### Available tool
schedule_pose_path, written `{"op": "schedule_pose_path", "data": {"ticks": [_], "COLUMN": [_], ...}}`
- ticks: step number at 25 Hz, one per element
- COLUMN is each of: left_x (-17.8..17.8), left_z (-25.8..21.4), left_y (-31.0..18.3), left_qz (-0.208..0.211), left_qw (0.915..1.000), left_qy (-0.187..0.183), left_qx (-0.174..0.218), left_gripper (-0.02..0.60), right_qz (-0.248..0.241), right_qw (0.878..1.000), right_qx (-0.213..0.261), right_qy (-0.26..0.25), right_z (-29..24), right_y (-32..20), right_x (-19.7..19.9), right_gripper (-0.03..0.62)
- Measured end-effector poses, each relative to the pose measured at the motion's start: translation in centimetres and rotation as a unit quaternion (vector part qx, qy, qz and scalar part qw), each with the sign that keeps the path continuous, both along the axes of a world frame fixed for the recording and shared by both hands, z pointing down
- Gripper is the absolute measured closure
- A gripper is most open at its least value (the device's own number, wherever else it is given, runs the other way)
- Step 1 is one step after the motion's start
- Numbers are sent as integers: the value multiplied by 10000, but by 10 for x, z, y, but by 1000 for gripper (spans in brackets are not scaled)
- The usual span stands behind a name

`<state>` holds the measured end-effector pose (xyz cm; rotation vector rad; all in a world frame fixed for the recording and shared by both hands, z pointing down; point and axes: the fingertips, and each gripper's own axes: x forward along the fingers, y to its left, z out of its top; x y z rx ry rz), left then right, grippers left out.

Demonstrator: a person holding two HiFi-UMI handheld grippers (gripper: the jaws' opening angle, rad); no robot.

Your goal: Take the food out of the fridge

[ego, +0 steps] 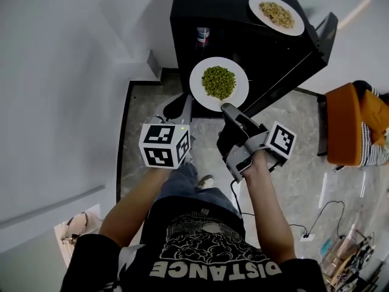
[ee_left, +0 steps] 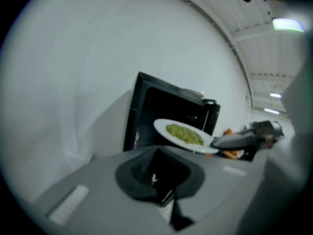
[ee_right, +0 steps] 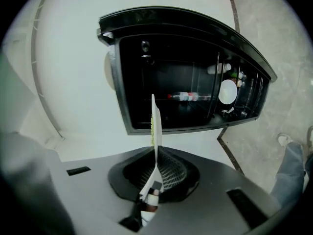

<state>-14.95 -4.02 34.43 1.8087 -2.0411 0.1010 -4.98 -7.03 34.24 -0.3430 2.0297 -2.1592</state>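
Note:
A white plate of green peas (ego: 219, 83) hangs in front of the open black fridge (ego: 243, 17). My right gripper (ego: 228, 110) is shut on its near rim. In the right gripper view the plate (ee_right: 155, 126) stands edge-on between the jaws of the right gripper (ee_right: 156, 153), with the fridge's dark inside (ee_right: 186, 82) behind it. My left gripper (ego: 185, 104) is to the left of the plate, shut and holding nothing. In the left gripper view the left gripper (ee_left: 156, 151) points at the plate (ee_left: 185, 135), which is up ahead. A second plate of food (ego: 276, 14) rests on top of the fridge.
The fridge door (ego: 285, 72) stands open to the right, with items on its shelves (ee_right: 227, 92). A bottle (ee_right: 188, 97) lies inside the fridge. An orange seat (ego: 349, 123) stands at right. Cables and a power strip (ego: 307, 236) lie on the tiled floor. A white wall is at left.

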Motion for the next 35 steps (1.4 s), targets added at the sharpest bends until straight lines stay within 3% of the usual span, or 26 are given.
{"op": "schedule_pose_path", "data": {"ticks": [14,21,28,35], "left_x": [7,0,-47,-35], "left_z": [-61,-81,-77,-80], "left_y": [-40,-66,-123,-114], "left_qz": [277,484,791,915], "left_qw": [9984,9969,9953,9937], "left_qy": [-63,-122,32,114], "left_qx": [485,615,553,633], "left_gripper": [580,579,578,579], "right_qz": [-248,-207,65,242], "right_qw": [9959,9950,9977,9976], "right_qx": [691,757,530,449], "right_qy": [-528,-616,-419,-459], "right_z": [-114,-135,-126,-133], "right_y": [-18,-42,-110,-109], "right_x": [-11,-36,-103,-102], "right_gripper": [585,583,583,583]}}
